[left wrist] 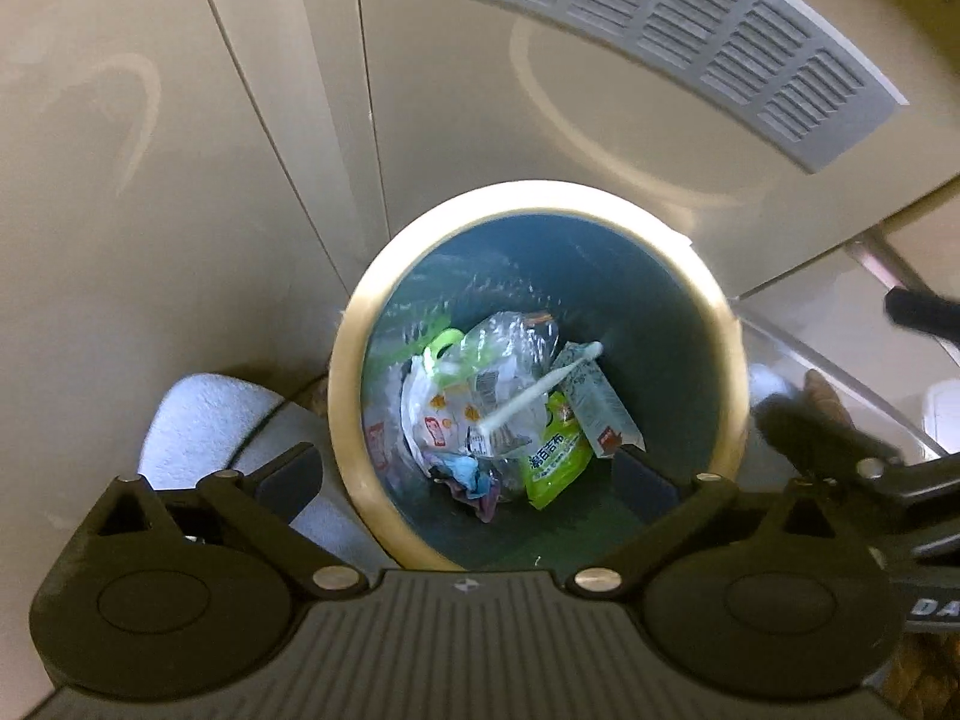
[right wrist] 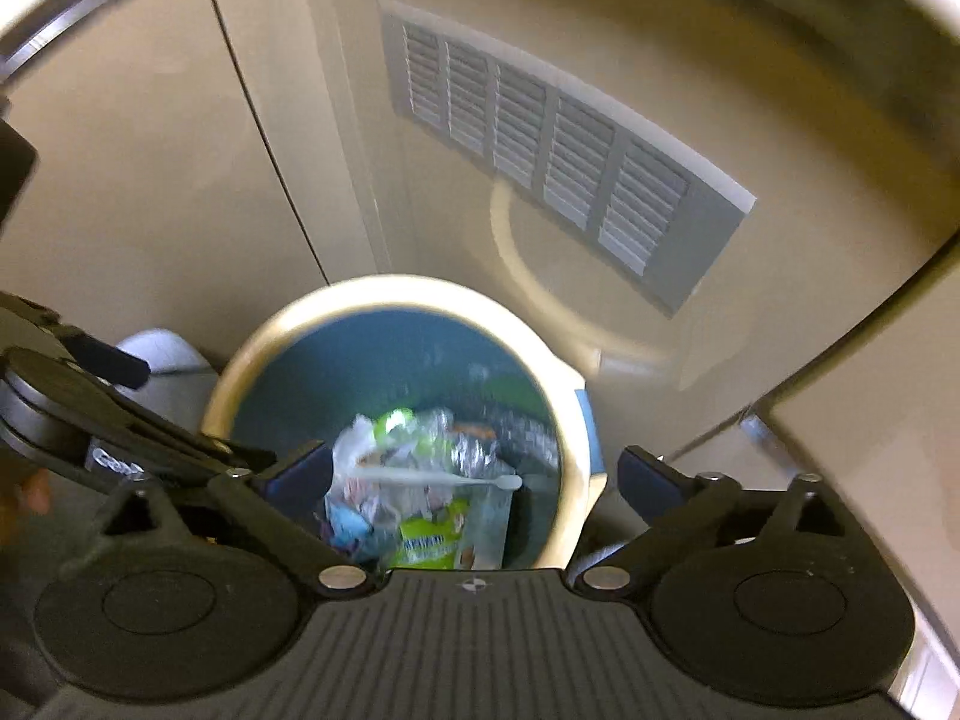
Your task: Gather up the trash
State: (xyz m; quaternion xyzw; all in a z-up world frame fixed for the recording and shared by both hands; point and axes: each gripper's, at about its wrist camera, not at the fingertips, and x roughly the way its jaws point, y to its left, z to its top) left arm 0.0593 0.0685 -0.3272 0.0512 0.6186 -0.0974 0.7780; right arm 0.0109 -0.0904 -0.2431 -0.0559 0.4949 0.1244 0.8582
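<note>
A round waste bin with a cream rim [left wrist: 717,300] and blue inside stands on the floor, and shows in the right wrist view too [right wrist: 252,348]. Inside lie crumpled clear plastic [left wrist: 510,348], a green packet [left wrist: 555,456], a small carton [left wrist: 594,408] and a white cotton swab [left wrist: 534,393], which also shows in the right wrist view [right wrist: 432,477]. My left gripper [left wrist: 474,480] is open and empty above the bin. My right gripper [right wrist: 474,480] is open and empty above the bin too, with the left gripper's body [right wrist: 90,420] beside it at the left.
A beige door panel with a grey louvred vent [left wrist: 690,30] stands behind the bin. A white towel or mat [left wrist: 198,420] lies left of the bin. A metal rail [left wrist: 888,264] and a glass edge run at the right.
</note>
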